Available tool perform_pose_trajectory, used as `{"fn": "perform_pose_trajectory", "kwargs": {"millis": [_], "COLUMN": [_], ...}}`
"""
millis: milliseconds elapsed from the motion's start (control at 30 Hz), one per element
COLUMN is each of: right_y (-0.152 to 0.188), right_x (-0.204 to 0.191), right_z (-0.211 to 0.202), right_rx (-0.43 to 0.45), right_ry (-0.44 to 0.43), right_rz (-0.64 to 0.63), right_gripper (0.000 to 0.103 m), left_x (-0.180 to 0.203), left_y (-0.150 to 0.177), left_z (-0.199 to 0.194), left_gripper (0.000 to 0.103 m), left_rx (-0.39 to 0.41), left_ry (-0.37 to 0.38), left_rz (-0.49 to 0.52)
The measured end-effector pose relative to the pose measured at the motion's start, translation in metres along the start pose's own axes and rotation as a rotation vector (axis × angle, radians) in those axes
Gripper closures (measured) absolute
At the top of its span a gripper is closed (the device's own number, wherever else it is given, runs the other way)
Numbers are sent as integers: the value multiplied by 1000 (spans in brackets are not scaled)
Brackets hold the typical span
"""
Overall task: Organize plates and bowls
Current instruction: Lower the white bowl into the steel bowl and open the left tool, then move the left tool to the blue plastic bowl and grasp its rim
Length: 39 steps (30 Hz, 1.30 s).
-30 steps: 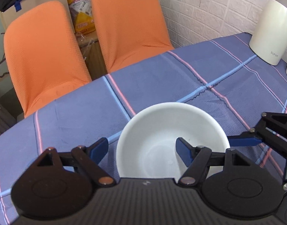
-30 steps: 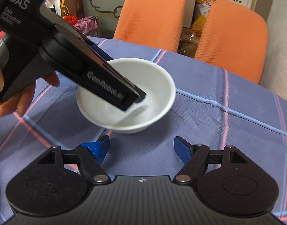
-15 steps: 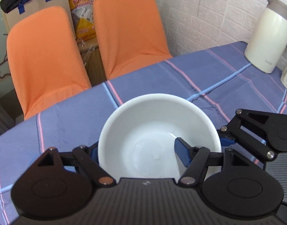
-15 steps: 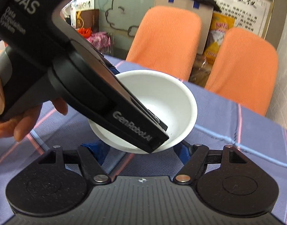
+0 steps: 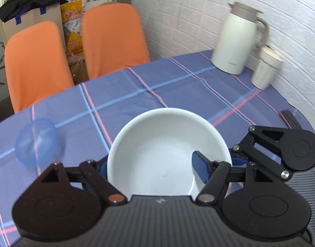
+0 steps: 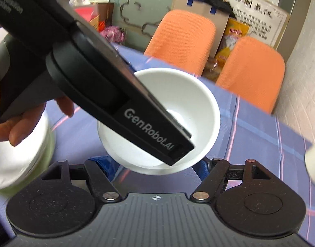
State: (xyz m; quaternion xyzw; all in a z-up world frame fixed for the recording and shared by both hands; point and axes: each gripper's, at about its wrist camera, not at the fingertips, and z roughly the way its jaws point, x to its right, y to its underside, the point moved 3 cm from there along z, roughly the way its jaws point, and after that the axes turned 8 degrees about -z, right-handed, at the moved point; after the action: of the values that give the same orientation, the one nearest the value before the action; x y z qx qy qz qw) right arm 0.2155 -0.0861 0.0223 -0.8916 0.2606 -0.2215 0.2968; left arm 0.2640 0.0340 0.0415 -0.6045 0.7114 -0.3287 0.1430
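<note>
The left gripper [image 5: 153, 165], its 2 blue fingers pinching one wall of the round white ceramic bowl [image 5: 167, 150], holds it above the blue plaid tablecloth [image 5: 178, 86], the right gripper [image 6: 157, 165] spread empty below, stacking not yet done.

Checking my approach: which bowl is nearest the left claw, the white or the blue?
The white bowl: the left claw straddles its rim, one pad inside. The translucent blue bowl sits off to the left, clear of the claw.
</note>
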Motion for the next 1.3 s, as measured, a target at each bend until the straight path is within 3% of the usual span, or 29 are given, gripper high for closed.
{"fn": "perform_pose_trajectory", "kwargs": {"millis": [333, 700, 967, 1167, 1300], "right_y": [54, 77, 95, 78, 49], "right_x": [-42, -41, -32, -33, -33], "right_z": [-37, -56, -86, -91, -76], "right_rx": [-70, -72, -35, 45, 88], "right_ry": [-23, -38, -52, -44, -60], "right_rz": [17, 54, 138, 128, 103], "right_gripper": [42, 42, 42, 41, 41], "left_x": [41, 35, 20, -17, -63], "left_y": [76, 97, 81, 59, 47], "left_z": [-15, -8, -61, -97, -111], "left_gripper": [31, 30, 28, 28, 28], "left_rx": [-67, -172, -82, 28, 69], "left_ry": [27, 58, 113, 27, -61], "left_rz": [55, 17, 9, -36, -95]}}
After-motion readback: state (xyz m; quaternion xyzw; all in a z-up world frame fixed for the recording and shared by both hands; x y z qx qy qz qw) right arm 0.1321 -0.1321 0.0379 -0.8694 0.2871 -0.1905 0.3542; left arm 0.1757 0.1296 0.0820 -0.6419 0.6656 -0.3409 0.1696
